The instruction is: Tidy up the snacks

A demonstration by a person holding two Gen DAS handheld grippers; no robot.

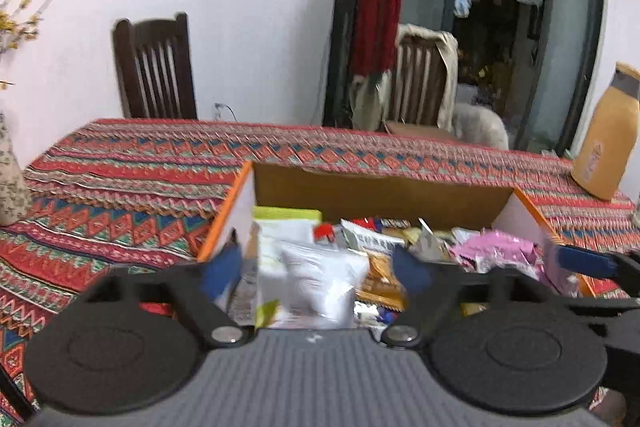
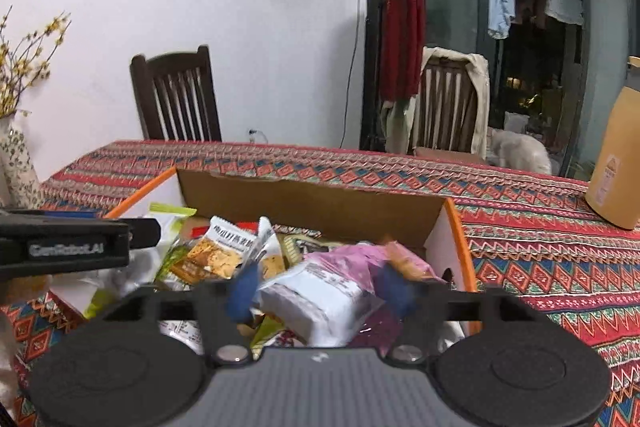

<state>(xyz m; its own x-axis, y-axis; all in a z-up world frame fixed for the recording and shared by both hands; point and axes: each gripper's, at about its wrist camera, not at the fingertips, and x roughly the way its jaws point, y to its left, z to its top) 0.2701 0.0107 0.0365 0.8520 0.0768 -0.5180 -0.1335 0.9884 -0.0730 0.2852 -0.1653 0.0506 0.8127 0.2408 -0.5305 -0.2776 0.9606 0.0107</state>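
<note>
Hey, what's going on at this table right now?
A person is sorting snacks with a handheld gripper in each hand. Both hover over an open cardboard box full of snack packets on the patterned tablecloth. The left gripper is open, with a white packet lying between its blue fingers, not pinched. The right gripper is open too, over a white and pink packet. Neither is holding anything. A tan jug stands off to the right.

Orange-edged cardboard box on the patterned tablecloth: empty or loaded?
Loaded. The orange-edged cardboard box is open-topped and heaped with snack packets, including a white packet and a pink packet; its floor is hidden.
</note>
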